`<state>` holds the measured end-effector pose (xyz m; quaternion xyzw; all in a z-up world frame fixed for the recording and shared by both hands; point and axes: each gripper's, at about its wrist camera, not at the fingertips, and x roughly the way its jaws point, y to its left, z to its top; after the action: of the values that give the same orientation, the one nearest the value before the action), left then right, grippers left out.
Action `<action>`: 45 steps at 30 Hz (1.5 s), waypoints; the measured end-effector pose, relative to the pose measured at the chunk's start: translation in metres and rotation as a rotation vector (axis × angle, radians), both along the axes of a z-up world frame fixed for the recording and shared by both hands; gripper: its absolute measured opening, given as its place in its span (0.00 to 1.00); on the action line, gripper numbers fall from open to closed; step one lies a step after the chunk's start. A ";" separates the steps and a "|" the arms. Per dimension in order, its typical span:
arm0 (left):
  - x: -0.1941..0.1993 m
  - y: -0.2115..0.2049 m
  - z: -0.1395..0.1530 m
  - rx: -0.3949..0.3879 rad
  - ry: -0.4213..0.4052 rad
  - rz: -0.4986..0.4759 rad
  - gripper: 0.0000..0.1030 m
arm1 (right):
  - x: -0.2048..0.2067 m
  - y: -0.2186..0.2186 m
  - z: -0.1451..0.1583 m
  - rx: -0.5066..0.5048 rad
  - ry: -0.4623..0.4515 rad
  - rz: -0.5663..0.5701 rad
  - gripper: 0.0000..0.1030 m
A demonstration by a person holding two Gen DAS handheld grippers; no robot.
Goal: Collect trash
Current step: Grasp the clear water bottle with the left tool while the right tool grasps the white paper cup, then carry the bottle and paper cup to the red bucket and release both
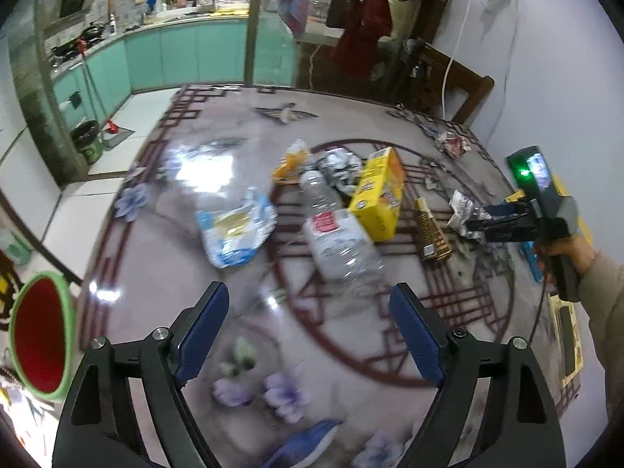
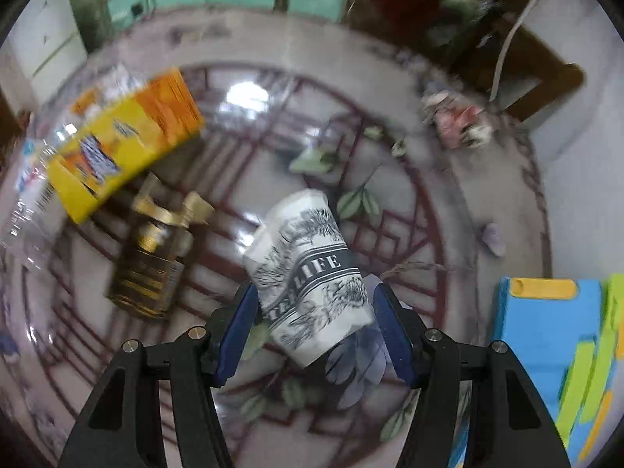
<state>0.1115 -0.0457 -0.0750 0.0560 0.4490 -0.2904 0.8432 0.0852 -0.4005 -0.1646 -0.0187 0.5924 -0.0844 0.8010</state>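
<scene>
Trash lies spread on a round patterned table [image 1: 156, 257]: a clear plastic bottle [image 1: 339, 234], a yellow box [image 1: 380, 195], a blue-white wrapper [image 1: 234, 230], a gold-brown carton [image 1: 431, 230], an orange wrapper [image 1: 290, 162] and silver foil [image 1: 337, 167]. My left gripper [image 1: 309, 288] hovers open just short of the bottle's base, with nothing between its fingers. My right gripper [image 2: 314, 292] is shut on a crumpled printed paper cup [image 2: 312, 273], over the table right of the carton [image 2: 152, 257] and the yellow box [image 2: 124, 140]. The left wrist view shows that gripper [image 1: 474, 224] with the cup [image 1: 462, 204] at its tip.
A red bin with a green rim [image 1: 39, 335] stands below the table's left edge. Crumpled pink paper [image 2: 456, 121] lies at the far right of the table. A blue and green item [image 2: 546, 335] sits at the right edge. A wooden chair [image 1: 460, 85] stands behind.
</scene>
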 end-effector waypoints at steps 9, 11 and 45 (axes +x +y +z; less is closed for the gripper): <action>0.040 -0.060 -0.024 0.028 0.069 -0.009 0.83 | -0.017 -0.022 0.016 0.182 -0.170 -0.136 0.39; 0.049 -0.068 -0.034 0.035 0.094 -0.004 0.83 | -0.028 -0.023 0.026 0.213 -0.227 -0.188 0.39; 0.005 0.036 -0.006 -0.031 0.061 0.038 0.55 | -0.085 0.166 0.137 0.302 -0.512 -0.225 0.39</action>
<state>0.1166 -0.0095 -0.0808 0.0257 0.4710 -0.2829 0.8351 0.0001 -0.2345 -0.0275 0.1876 0.3756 -0.0855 0.9035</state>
